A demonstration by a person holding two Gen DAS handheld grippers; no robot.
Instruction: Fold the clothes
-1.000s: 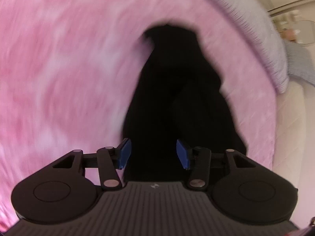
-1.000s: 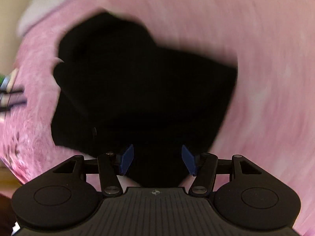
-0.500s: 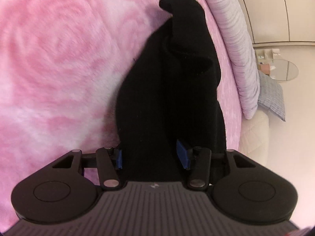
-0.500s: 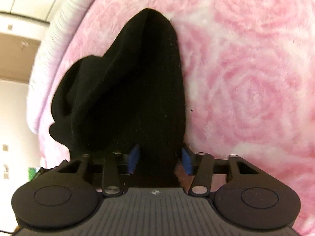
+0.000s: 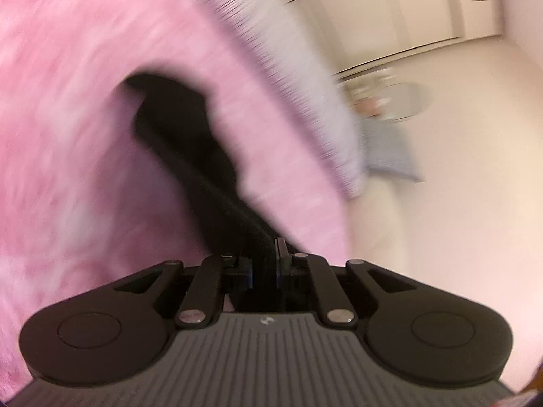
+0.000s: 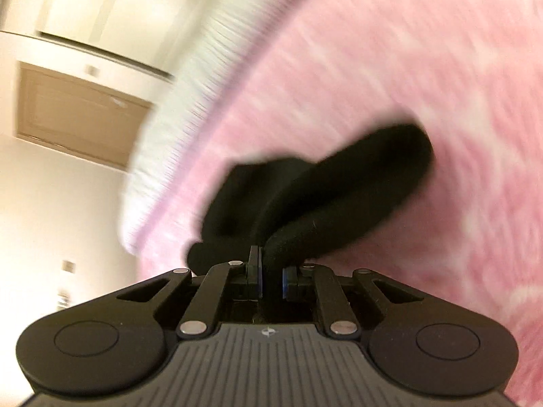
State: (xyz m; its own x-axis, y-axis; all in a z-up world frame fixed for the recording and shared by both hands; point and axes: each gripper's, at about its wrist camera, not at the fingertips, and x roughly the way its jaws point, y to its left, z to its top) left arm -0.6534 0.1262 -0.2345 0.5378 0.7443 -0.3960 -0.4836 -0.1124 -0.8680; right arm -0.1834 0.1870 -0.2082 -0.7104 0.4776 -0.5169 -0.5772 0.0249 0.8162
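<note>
1. two tools each pinch the same black garment [image 5: 190, 156]: the left tool [image 5: 264, 266] clamps a bunched edge, and the right tool [image 6: 270, 273] grips a thick fold [image 6: 339, 196].
2. the cloth stretches away from both onto the pink blanket [image 5: 68, 169] on the bed; its far end is smeared by blur.
3. beyond the blanket lies a white striped cover [image 6: 190, 108] at the bed's edge.
4. farther off, pale floor [image 5: 475, 203] opens out, its small items unreadable.
</note>
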